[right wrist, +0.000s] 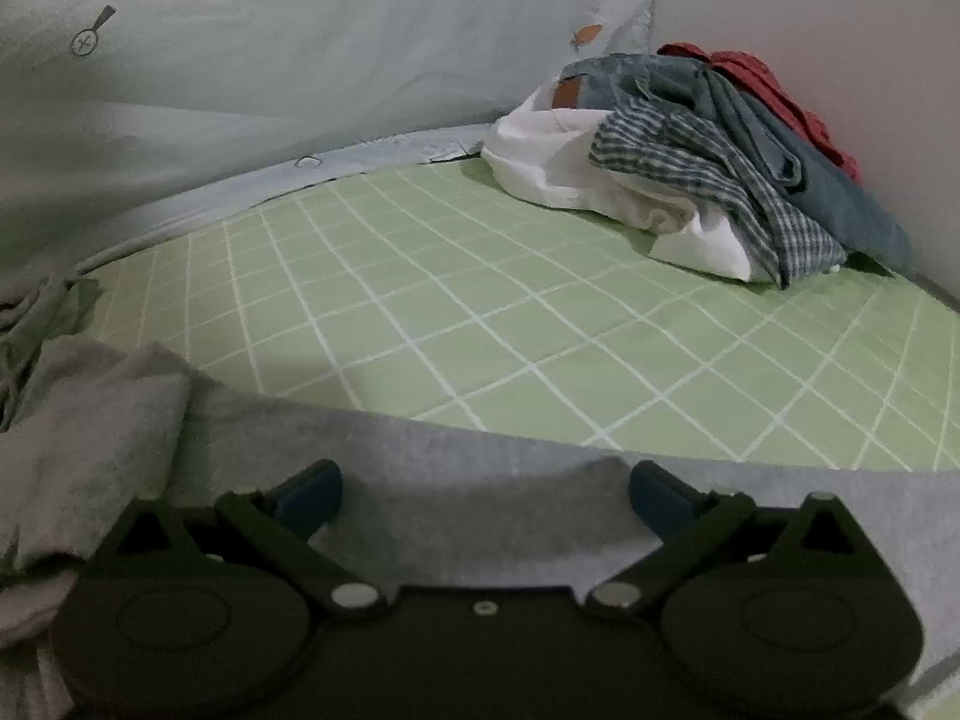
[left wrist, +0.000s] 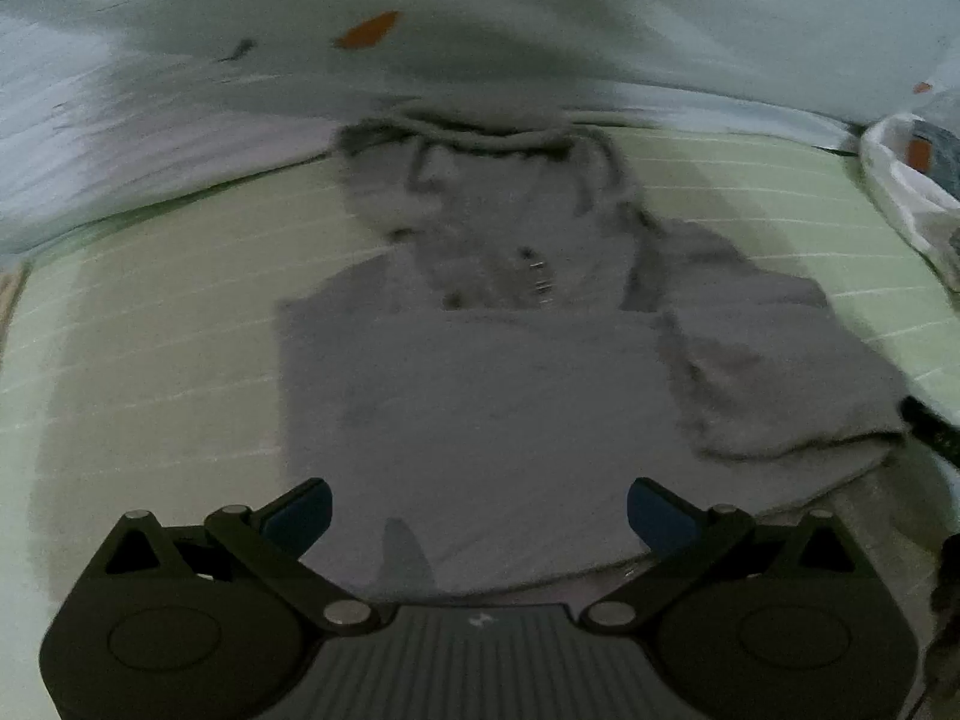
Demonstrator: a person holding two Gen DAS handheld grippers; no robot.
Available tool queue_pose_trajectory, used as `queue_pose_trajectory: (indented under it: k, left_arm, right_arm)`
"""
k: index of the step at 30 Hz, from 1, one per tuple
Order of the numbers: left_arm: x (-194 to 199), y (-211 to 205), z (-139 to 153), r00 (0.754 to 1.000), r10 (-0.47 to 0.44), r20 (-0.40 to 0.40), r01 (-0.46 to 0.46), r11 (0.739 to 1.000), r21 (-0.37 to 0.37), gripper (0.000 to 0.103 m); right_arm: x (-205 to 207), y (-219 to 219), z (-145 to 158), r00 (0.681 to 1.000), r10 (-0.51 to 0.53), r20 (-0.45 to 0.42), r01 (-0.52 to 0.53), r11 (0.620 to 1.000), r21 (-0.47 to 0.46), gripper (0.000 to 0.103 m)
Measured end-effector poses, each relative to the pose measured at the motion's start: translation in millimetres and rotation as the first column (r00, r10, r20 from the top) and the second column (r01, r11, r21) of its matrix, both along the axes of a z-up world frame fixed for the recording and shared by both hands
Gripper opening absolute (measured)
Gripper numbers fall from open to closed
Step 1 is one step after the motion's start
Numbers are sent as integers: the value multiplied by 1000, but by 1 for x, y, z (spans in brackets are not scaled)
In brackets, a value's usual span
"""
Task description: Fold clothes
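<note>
A grey hoodie (left wrist: 480, 372) lies flat on the green checked bedsheet (left wrist: 150, 312), hood away from me, with one sleeve folded in over its right side. My left gripper (left wrist: 479, 513) hovers open above the hoodie's lower half, nothing between its blue pads. In the right wrist view the same grey hoodie (right wrist: 456, 468) spreads under my right gripper (right wrist: 486, 495), which stands wide open just over the fabric's edge; a crumpled sleeve (right wrist: 90, 420) bunches at the left. Neither gripper grips the cloth.
A pile of clothes (right wrist: 708, 162) with white, checked blue, denim and red pieces sits at the far right corner against the wall. A pale blue duvet (right wrist: 270, 60) banks up along the back. Open green bedsheet (right wrist: 510, 312) lies between the hoodie and the pile.
</note>
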State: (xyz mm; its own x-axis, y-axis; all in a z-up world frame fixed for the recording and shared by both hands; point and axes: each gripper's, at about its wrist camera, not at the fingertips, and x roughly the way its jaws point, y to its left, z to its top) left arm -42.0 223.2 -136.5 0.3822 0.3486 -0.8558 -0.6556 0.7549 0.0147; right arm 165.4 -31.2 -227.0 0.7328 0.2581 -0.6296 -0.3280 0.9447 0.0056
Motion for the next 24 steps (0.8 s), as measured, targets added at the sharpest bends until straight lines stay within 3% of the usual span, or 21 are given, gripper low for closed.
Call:
queue_pose_trajectory:
  k: [6,9,13,20,22,24]
  left_arm:
    - [35,-2,-9,996,-62,64,65,996,-54,103]
    - [51,-6,-13,992,-79,101,84,995,-45,98]
    - [66,-10,-17,984,-107,142,114,992,-47,76]
    - [89,-11,-33,975,-142,173,161,981,-106,52]
    - [93,-10,-37,973,-141,181,165,979,-122,29]
    - [95,-9,-38,972,-143,189,169,977,-131,14]
  right_arm:
    - [-2,1,0,1000,0,7,0,1000,-1,103]
    - [-2,4,-1,1000,-2,10,3,1000,-7,103]
    - [-2,4,-1,1000,-3,12,3,1000,-10,103]
    - [-1,5,-1,1000,-3,15,4,1000,-14,103]
    - [-1,5,-1,1000,-3,15,3,1000,-14,103]
    - [-1,6,-1,1000,-3,15,4,1000,-14,103]
